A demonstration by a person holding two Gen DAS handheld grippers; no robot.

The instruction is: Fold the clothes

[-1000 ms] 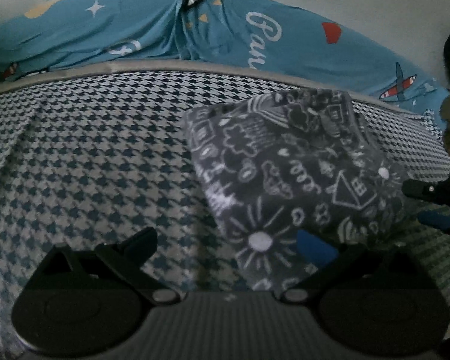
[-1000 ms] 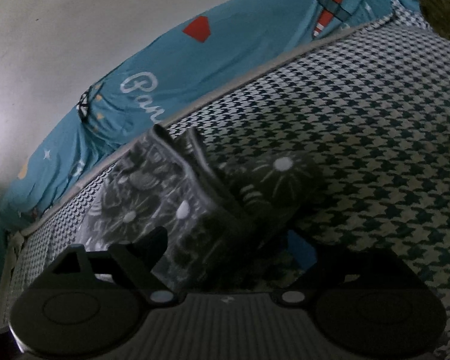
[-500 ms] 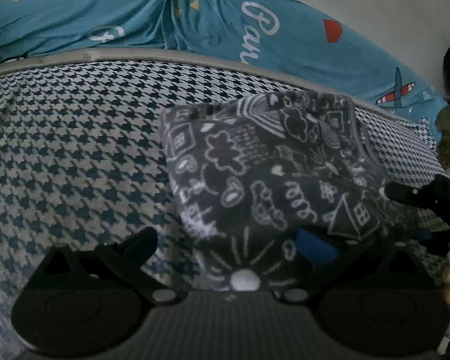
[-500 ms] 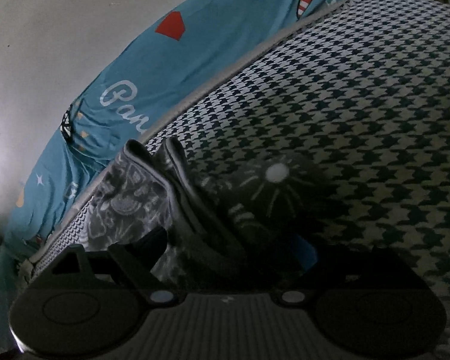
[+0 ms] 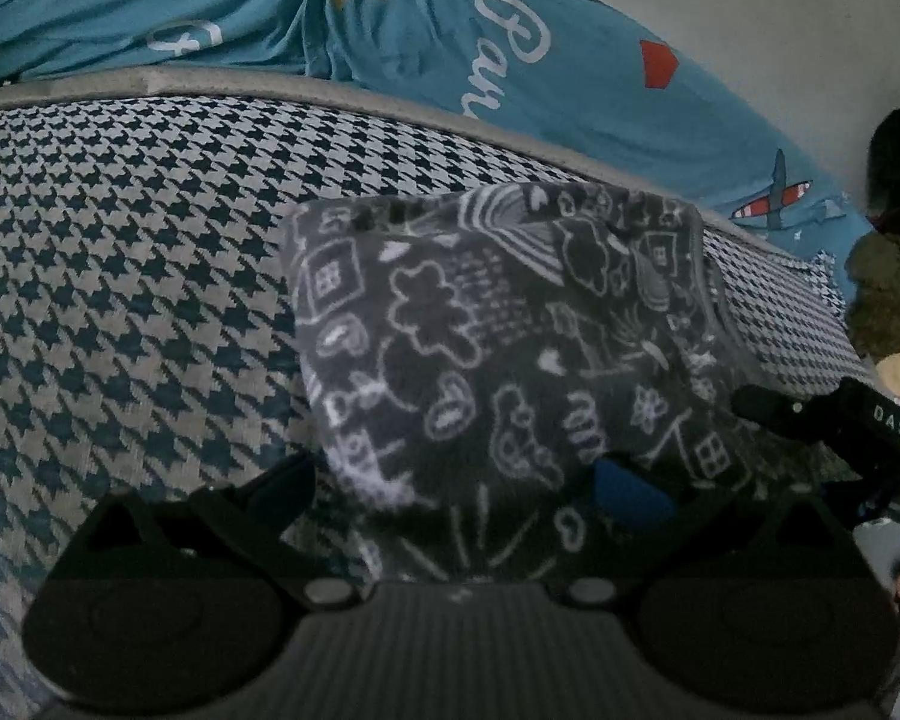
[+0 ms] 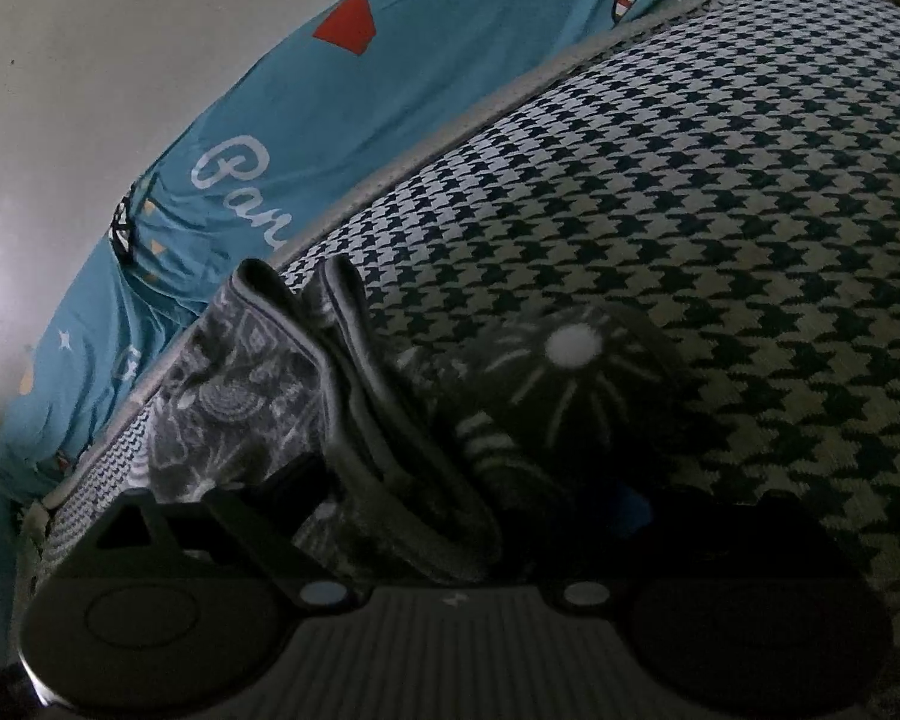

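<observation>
**A:** Where is the garment (image 5: 498, 360) sitting, measured from the tools?

**B:** Straight ahead of the left gripper (image 5: 456, 492), folded into a compact block on the houndstooth bed cover (image 5: 120, 276). Its near edge runs between the jaws, which stand wide apart. The fabric fills only the side next to the blue-padded finger (image 5: 630, 489); the other finger has bare cover beside it. I can't tell whether anything is actually pinched.

**B:** The right gripper (image 6: 462, 504) is set just as wide, with the block's stacked edges pushing into the gap.

**A:** Why come at it from two sides?

**B:** My guess is that a soft bundle sags if taken from one end, so bracketing it keeps the layers together. That would suit either squaring up the fold or lifting a finished block; the pictures fit both.

**A:** What does each camera add?

**B:** The left one shows the flat doodle-printed top face and the other tool off to its right, touching the block's edge. The right one looks edge-on, so only there do you see the separate layers (image 6: 342, 372) standing up, with a rounded lobe beside them.
</observation>
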